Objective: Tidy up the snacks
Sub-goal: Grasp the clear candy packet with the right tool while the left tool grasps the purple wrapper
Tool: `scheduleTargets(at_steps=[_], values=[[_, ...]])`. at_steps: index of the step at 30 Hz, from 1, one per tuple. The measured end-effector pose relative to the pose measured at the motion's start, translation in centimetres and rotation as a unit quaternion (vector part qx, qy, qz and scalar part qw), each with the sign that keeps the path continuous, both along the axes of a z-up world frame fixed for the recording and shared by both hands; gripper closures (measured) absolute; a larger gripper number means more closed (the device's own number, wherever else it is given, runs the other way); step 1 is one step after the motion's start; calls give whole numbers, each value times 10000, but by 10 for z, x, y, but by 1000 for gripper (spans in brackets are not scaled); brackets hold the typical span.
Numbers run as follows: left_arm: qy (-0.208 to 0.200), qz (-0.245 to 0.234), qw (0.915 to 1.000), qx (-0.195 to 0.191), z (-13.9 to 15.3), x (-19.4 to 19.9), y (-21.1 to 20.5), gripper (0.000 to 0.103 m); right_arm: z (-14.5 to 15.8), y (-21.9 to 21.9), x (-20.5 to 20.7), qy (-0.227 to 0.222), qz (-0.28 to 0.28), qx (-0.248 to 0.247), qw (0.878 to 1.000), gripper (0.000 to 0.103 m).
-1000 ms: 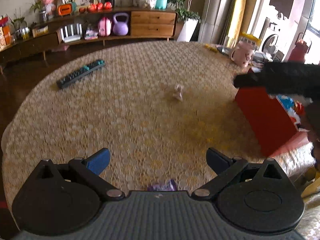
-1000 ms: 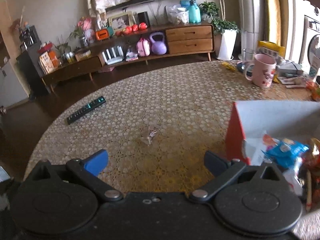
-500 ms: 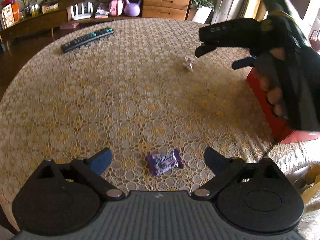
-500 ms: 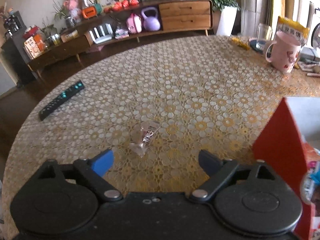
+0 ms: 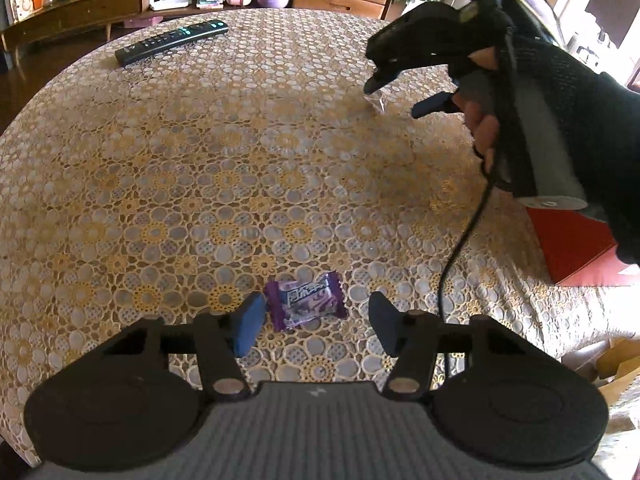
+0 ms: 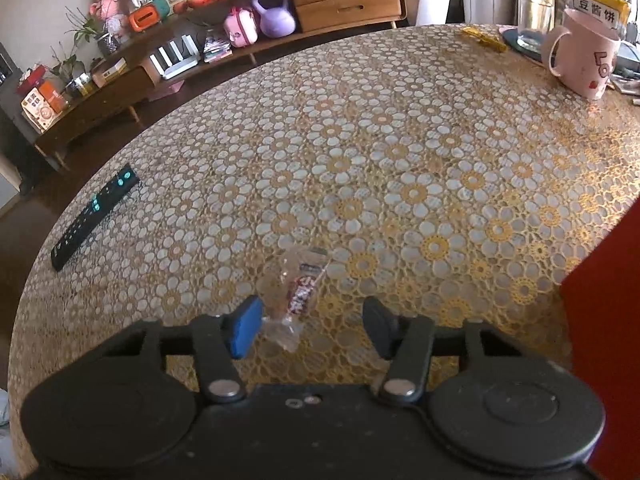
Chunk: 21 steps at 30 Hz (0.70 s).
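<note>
A purple wrapped candy [image 5: 306, 301] lies flat on the flowered tablecloth between the open fingers of my left gripper [image 5: 316, 326], closer to the blue left pad. A clear-wrapped candy with a dark red label [image 6: 298, 294] lies between the open fingers of my right gripper [image 6: 314, 326], also nearer the blue pad. The left wrist view shows the right gripper [image 5: 404, 96] in a black-gloved hand, over that clear candy [image 5: 376, 100]. The red snack box [image 5: 576, 240] stands at the right.
A black remote [image 5: 172, 40] lies at the table's far left, also in the right wrist view [image 6: 94, 216]. A pink mug [image 6: 584, 60], a glass and a yellow packet stand at the far right. The red box wall [image 6: 608, 320] is close on the right. A cable hangs from the right gripper.
Both grippers moved forward and down over their candies. Each candy now sits between the fingers, and both pairs of fingers have narrowed but stay open.
</note>
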<state>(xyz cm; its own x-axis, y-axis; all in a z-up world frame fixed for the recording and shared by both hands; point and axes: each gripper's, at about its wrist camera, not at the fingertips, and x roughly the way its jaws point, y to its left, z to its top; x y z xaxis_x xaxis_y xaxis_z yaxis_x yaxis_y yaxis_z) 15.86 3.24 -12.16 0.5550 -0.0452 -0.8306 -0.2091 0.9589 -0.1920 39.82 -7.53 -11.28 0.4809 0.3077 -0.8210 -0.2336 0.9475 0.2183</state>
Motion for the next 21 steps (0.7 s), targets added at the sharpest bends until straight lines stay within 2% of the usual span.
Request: scheduleTargets(at_steps=[6,7,9,10,11,19,21], values=[[16,93,9999,-57,0,1,0,66,-3,13,3,-3,76,27,10000,62],[16,97,9999,-59,0,1,0,68,-3,15,3,-44,73,-28,10000,70],[6,93,10000,-35,0,1,-1,71,-4,19,1,-111,100,-199,9997,76],[0,93,9999,-43,0,0,-1,72,-4,21,0,-126,145,-243,9995,87],[-4,91,9999,-47,0,0,-1,74,-5,21,-1,-111,175,-246,9995,89],[-58,85,9999,-118,1,-2,2,78,4,3,-20,-127,338,-134,9993,90],[-81,90,9999,-118,1,-2,2,83,9,-5,-28,-133,412,-110,9990,90]])
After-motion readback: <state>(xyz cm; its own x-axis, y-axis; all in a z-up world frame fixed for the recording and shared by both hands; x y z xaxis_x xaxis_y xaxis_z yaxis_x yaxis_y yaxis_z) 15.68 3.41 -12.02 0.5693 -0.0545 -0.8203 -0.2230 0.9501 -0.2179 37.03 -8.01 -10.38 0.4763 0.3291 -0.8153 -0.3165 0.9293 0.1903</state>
